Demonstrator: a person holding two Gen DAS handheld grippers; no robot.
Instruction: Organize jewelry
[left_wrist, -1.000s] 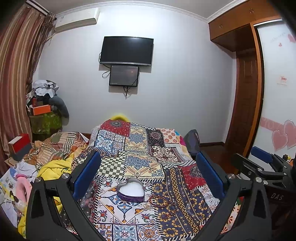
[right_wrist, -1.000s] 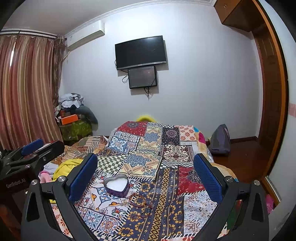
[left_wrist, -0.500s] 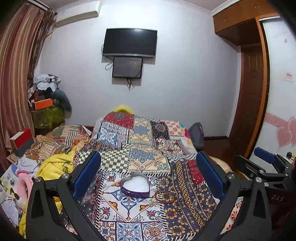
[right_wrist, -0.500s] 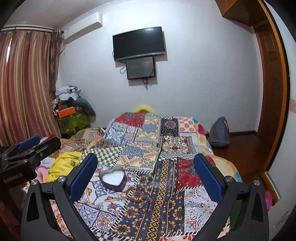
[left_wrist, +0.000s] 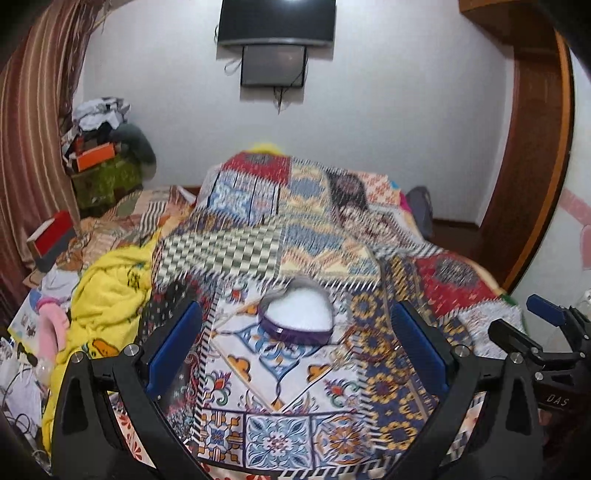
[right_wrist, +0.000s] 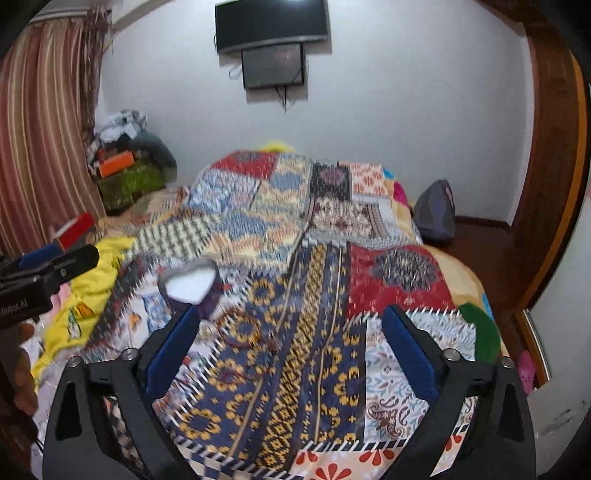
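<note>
Jaws wide apart — heart-shaped box (left_wrist: 297, 320) ahead between the left pair

I count one heart-shaped jewelry box (left_wrist: 297, 318), purple-sided and open, on one patchwork bedspread (left_wrist: 280, 373). Beside it I make out one red bracelet (right_wrist: 245, 328); a second smaller loop lies nearer me, but the blur keeps me from calling it. I see two grippers, the left gripper (left_wrist: 295, 350) and the right gripper (right_wrist: 291, 350), two screens on the wall, one yellow blanket (left_wrist: 107, 288), one orange box (left_wrist: 95, 156) and one grey bag (right_wrist: 435, 210).
</note>
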